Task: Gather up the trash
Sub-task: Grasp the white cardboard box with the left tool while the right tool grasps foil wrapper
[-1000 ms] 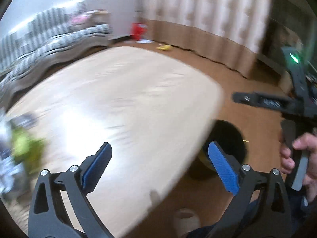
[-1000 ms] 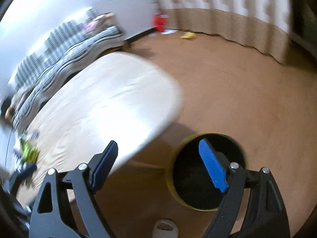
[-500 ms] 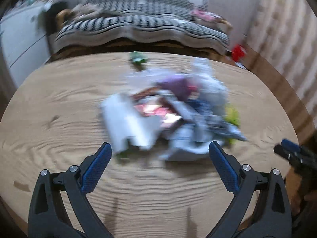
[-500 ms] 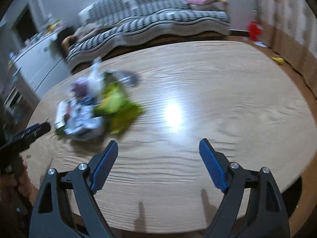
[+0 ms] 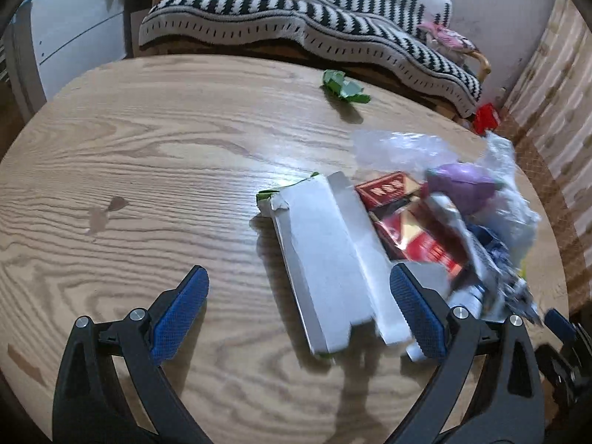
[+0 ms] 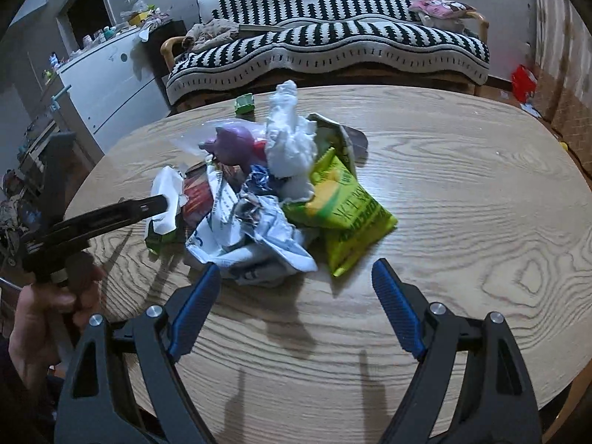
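A pile of trash lies on the round wooden table (image 5: 148, 170). In the left wrist view, a flattened white carton (image 5: 329, 259) lies between the fingers of my open left gripper (image 5: 298, 288), with the right finger over its edge. Beside it lie red wrappers (image 5: 399, 214), a purple piece (image 5: 462, 181) and clear plastic (image 5: 399, 144). A green scrap (image 5: 344, 87) lies apart near the far edge. My right gripper (image 6: 296, 281) stands open just short of a crumpled white-and-blue wrapper (image 6: 251, 236) and a yellow-green snack bag (image 6: 344, 214). Crumpled white tissue (image 6: 290, 140) tops the pile.
A sofa with a black-and-white striped blanket (image 6: 333, 48) runs behind the table. A white cabinet (image 6: 111, 77) stands at the left. A hand (image 6: 44, 314) holds the left gripper's handle at the table's left edge. A red object (image 6: 523, 79) sits on the floor by the curtain.
Both views swung from the floor and a black bin over to the tabletop and the trash pile. Both grippers stayed open and empty.
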### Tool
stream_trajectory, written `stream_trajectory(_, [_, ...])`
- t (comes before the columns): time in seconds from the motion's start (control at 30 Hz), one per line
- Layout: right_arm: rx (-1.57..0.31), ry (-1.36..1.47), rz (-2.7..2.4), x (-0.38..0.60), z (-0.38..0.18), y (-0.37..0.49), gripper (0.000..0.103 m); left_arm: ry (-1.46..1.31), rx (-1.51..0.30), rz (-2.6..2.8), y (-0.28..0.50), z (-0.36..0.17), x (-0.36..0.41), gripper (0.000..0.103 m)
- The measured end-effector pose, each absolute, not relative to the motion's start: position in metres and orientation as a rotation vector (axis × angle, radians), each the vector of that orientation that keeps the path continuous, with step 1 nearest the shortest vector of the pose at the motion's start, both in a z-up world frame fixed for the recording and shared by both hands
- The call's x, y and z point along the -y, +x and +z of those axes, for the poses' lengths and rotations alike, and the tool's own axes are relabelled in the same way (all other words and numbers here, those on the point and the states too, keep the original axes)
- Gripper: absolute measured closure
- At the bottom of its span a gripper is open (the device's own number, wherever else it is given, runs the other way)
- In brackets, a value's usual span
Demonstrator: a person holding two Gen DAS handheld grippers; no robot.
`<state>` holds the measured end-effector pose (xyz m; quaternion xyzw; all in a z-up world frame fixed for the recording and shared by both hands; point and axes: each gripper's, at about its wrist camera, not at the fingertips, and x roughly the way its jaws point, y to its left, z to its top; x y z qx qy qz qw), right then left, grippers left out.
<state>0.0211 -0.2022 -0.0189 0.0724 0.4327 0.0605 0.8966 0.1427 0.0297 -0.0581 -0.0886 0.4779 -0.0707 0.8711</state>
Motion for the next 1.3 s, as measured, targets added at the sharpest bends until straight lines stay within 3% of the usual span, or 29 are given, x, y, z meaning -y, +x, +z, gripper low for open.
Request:
stream_trajectory(0.1, [-0.891,0.121,0.118,0.198,-0.018,0.024,0.022,-0.163,-1.009,-0.132,0.151,-0.066,-0.031,0.009])
stream_trajectory(0.17, [-0.882,0.096,0.106,0.197,-0.018,0.026,0.022,-0.118,-0.997,-0.137,0.151,-0.066,-0.027,0.03])
stream_trajectory(0.23, [-0.874,0.076,0.101,0.195,-0.018,0.028,0.022,-0.102,-0.997,-0.16,0.148,-0.064,-0.024,0.064])
stream_trajectory(0.37, [-0.875,0.083,0.103,0.196,-0.021,0.037,0.025,-0.103,-0.99,-0.157,0.139,-0.059,-0.03,0.067])
stream_trajectory(0.6, [-0.922,0.112,0.121,0.191,-0.033,0.062,0.043,-0.067,-0.957,-0.123,0.129,-0.051,-0.042,0.067])
stream_trajectory(0.67, [-0.936,0.118,0.126,0.189,-0.038,0.068,0.049,-0.069,-0.953,-0.121,0.128,-0.05,-0.044,0.067])
stream_trajectory(0.73, [-0.946,0.138,0.145,0.187,-0.041,0.072,0.066,-0.067,-0.946,-0.121,0.125,-0.048,-0.046,0.067])
stream_trajectory(0.83, [-0.932,0.139,0.171,0.183,-0.039,0.068,0.081,-0.062,-0.937,-0.122,0.121,-0.045,-0.046,0.067])
stream_trajectory(1.3, [-0.713,0.168,0.269,0.209,0.012,0.012,0.084,-0.05,-0.849,-0.176,0.097,-0.009,-0.012,0.067])
